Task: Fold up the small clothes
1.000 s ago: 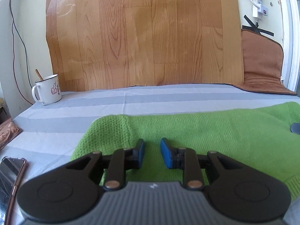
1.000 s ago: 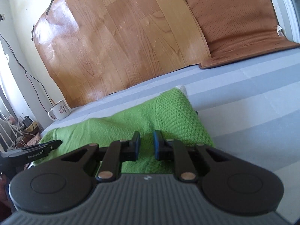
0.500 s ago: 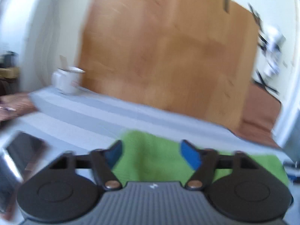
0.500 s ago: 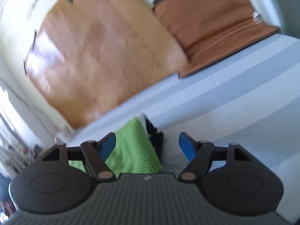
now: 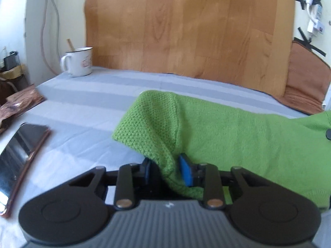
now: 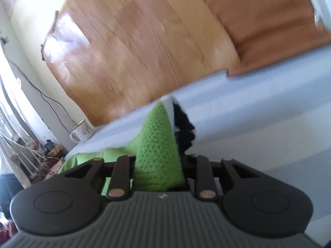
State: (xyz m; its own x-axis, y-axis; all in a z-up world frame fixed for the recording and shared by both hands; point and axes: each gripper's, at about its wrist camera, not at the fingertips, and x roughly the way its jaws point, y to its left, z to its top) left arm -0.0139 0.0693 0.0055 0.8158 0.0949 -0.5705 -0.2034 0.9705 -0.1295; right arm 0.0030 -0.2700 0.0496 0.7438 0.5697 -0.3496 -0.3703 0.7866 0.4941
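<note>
A green knitted garment [image 5: 238, 136] lies on the grey striped sheet [image 5: 93, 103]. My left gripper [image 5: 165, 170] is shut on its ribbed left end, which is lifted and folds up between the blue pads [image 5: 185, 171]. In the right wrist view my right gripper [image 6: 159, 165] is shut on the garment's other ribbed end [image 6: 157, 144], raised off the sheet; a black and white lining [image 6: 183, 130] shows at its edge. The right gripper's pads are hidden by the cloth.
A white mug [image 5: 79, 62] with a stick stands at the back left, also seen in the right wrist view [image 6: 82, 133]. A phone [image 5: 18, 161] and a brown packet [image 5: 18, 103] lie left. A wood-pattern board [image 5: 186, 31] and brown cushion [image 5: 306, 82] lean at the back.
Both grippers opened half a second ago, then closed on the garment's two ends. Both ends are now lifted off the sheet.
</note>
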